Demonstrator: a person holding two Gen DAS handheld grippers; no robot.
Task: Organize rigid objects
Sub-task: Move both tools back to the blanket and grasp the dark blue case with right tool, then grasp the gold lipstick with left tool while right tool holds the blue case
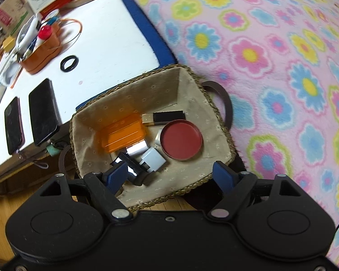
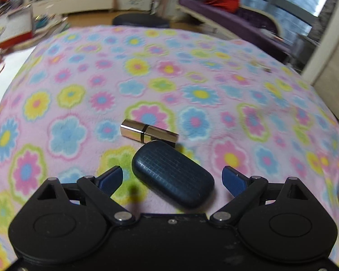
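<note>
I take the step in hand to be picking up the dark case [image 2: 173, 177] with my right gripper [image 2: 173, 179]. To do it well I would lower straight down until both blue fingers [image 2: 111, 178] flank the case's long sides, then close across its narrow width, because the rounded edges could squirt out of a corner grip on this soft blanket [image 2: 67, 103].

Starting on the left: my left gripper [image 1: 171, 176] hangs spread and empty over the near rim of the woven basket [image 1: 217, 113], which sits at the blanket's edge. Inside the basket lie an orange box [image 1: 122, 135] toward its left wall, a black-and-gold tube [image 1: 162, 117] behind, a round red tin [image 1: 181, 139] to the right, and a white adapter [image 1: 152, 159] near the front.

On the right: my right gripper is spread wide with the case lying between its fingers, untouched as far as I can tell. The case is a dark, rounded oblong with a faint grid texture, lying angled. Just beyond it, touching or nearly so, lies a shiny metallic tube [image 2: 147, 133].
</note>
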